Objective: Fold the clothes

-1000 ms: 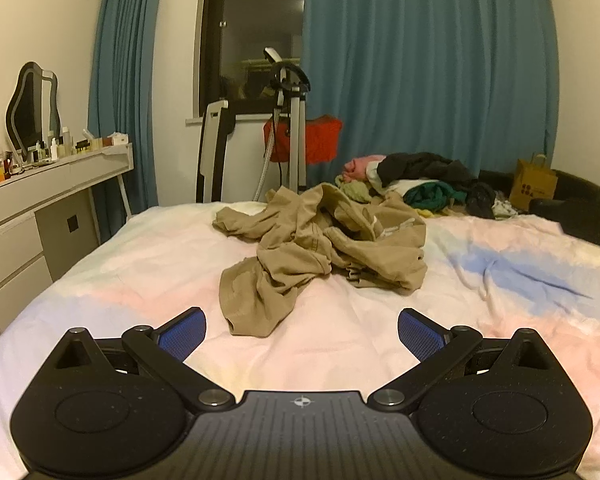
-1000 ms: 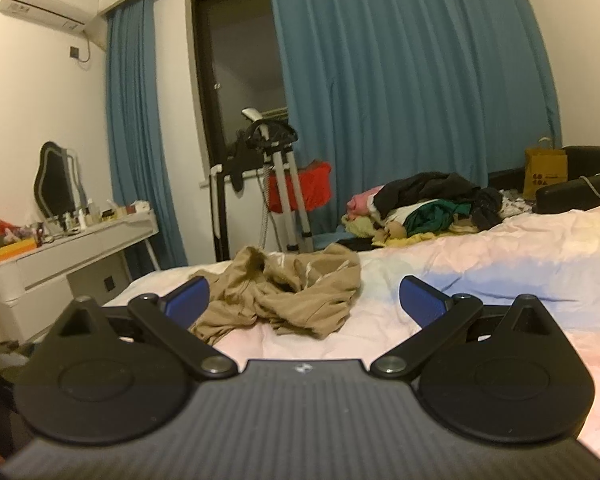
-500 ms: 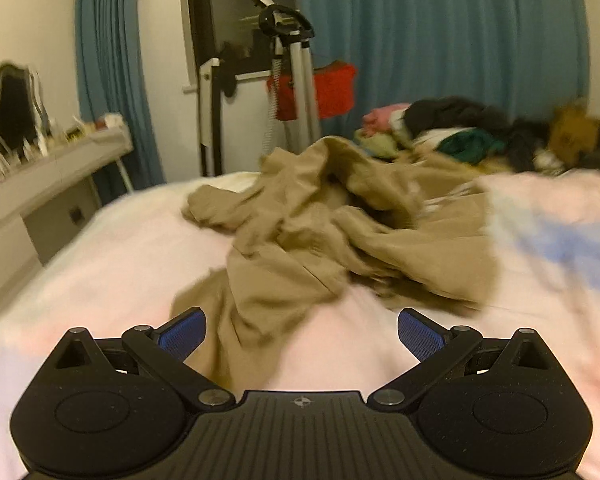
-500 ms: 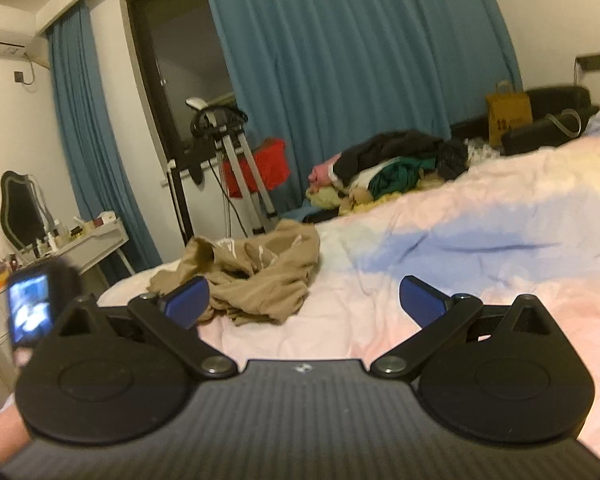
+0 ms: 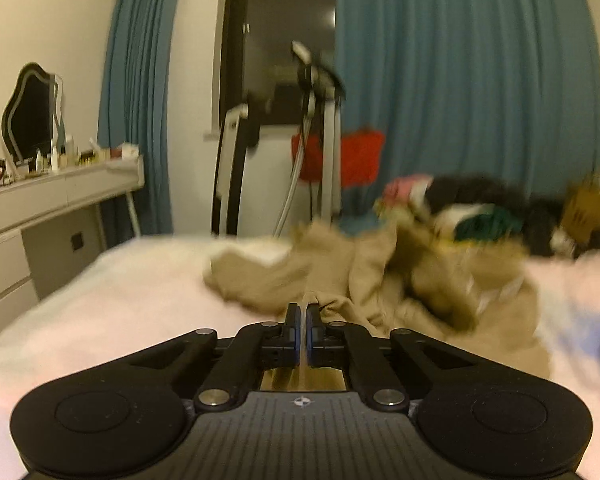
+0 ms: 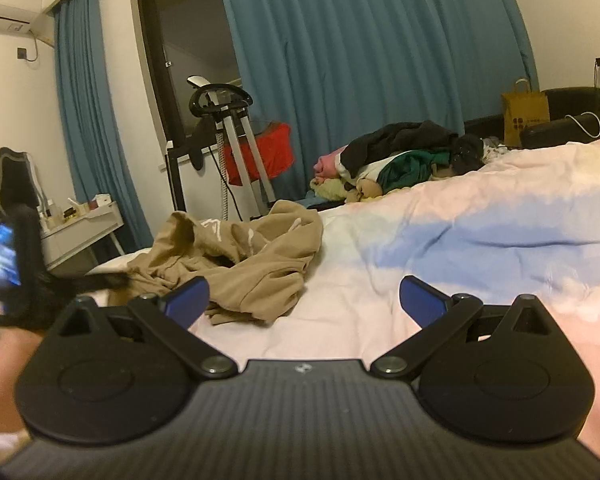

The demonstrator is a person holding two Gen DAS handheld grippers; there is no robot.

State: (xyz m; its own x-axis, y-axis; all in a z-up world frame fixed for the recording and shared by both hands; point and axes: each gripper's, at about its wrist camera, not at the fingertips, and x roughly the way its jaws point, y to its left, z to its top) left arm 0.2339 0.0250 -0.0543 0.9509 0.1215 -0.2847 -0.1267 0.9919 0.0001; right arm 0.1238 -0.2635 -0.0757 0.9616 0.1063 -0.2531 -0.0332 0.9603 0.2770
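A crumpled tan cotton garment (image 5: 380, 280) lies in a loose heap on the bed with the pale pink and blue sheet (image 6: 480, 240), toward the bed's far left corner as the right wrist camera sees it. The left gripper (image 5: 303, 320) has its two blue-padded fingers (image 5: 312, 326) brought together on the near edge of that garment — a thin fold of tan cloth runs between the pads and shows again under the linkage behind them. The left view is blurred across the cloth and the far background, so the fold's exact shape cannot be made out. The right gripper (image 6: 304, 300) hovers over bare sheet with its blue pads wide apart and nothing between them; the garment (image 6: 240, 256) sits just ahead of its left finger. At the left edge of the right view the other gripper's black body with a lit blue screen (image 6: 0, 260) reaches toward the cloth. Beyond the bed a mixed pile of dark, green and pink clothes (image 6: 400, 156) rests near the teal curtains (image 6: 380, 40), and a white dressing table (image 5: 56, 196) with a wavy black-framed mirror (image 5: 32, 116) stands by the left wall.
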